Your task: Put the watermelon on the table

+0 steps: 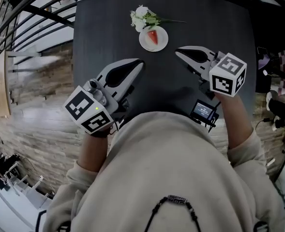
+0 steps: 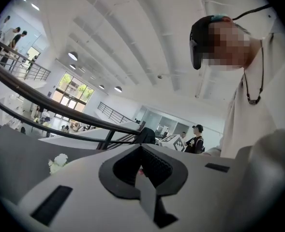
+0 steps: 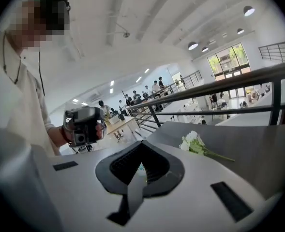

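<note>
A red watermelon slice (image 1: 153, 36) lies on a small white plate (image 1: 146, 43) at the far middle of the dark table (image 1: 108, 28). My left gripper (image 1: 140, 63) hovers over the table just short of the plate and to its left, jaws shut with nothing in them. My right gripper (image 1: 177, 51) points in from the right, close to the plate's right side, also shut and empty. In the left gripper view the left gripper (image 2: 142, 146) has its tips together. The right gripper view shows the right gripper (image 3: 142, 143) the same.
A bunch of white flowers (image 1: 143, 18) lies on the table just beyond the plate, the flowers (image 3: 193, 143) showing to the right of my right jaws. Black railings (image 1: 31, 13) run along the table's left and far sides. Several people stand in the hall behind.
</note>
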The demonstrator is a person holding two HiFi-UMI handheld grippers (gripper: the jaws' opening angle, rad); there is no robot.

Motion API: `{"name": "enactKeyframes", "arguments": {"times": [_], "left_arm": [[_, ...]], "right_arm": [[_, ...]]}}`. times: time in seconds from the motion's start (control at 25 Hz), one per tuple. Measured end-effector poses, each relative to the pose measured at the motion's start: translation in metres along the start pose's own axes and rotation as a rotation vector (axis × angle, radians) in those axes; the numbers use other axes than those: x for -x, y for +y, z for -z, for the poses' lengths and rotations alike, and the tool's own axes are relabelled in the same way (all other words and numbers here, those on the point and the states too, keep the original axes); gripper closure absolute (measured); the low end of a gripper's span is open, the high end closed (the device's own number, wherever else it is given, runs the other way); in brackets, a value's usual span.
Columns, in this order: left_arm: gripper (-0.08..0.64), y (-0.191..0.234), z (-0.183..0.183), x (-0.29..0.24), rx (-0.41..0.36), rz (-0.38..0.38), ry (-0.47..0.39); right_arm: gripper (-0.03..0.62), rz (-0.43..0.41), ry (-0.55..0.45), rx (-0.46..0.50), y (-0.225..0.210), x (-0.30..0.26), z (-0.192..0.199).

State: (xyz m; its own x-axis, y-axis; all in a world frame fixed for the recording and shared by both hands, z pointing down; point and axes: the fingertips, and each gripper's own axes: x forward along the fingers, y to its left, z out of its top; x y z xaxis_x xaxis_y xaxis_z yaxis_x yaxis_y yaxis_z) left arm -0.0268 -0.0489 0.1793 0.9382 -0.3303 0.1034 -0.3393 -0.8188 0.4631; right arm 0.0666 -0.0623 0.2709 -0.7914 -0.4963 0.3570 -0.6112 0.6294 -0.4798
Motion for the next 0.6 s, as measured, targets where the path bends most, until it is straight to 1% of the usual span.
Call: {"name": "enactKeyframes", "arguments": {"times": [0.2, 0.28, 0.36, 0.48, 0.6], "left_arm": [[0.555, -0.016, -0.013, -0.038, -0.105, 0.094, 0.045], [0.555, -0.023, -0.019, -0.048, -0.136, 0.124, 0.050], [0.554, -0.027, -0.022, -0.055, -0.148, 0.139, 0.045], [0.554, -0.028, -0.025, -0.062, -0.133, 0.138, 0.027], [0.555, -0.033, -0.026, -0.066, -0.132, 0.147, 0.033]], "right_arm": [[0.577, 0.012, -0.148, 0.121, 0.035, 0.049, -0.057], [0.578, 0.020, -0.184, 0.172, 0.047, 0.064, -0.071], [0.578, 0.034, -0.186, 0.209, 0.053, 0.073, -0.073], [0.578, 0.027, -0.181, 0.201, 0.058, 0.083, -0.070], [0.578, 0.008, -0.178, 0.210, 0.069, 0.088, -0.070]]}}
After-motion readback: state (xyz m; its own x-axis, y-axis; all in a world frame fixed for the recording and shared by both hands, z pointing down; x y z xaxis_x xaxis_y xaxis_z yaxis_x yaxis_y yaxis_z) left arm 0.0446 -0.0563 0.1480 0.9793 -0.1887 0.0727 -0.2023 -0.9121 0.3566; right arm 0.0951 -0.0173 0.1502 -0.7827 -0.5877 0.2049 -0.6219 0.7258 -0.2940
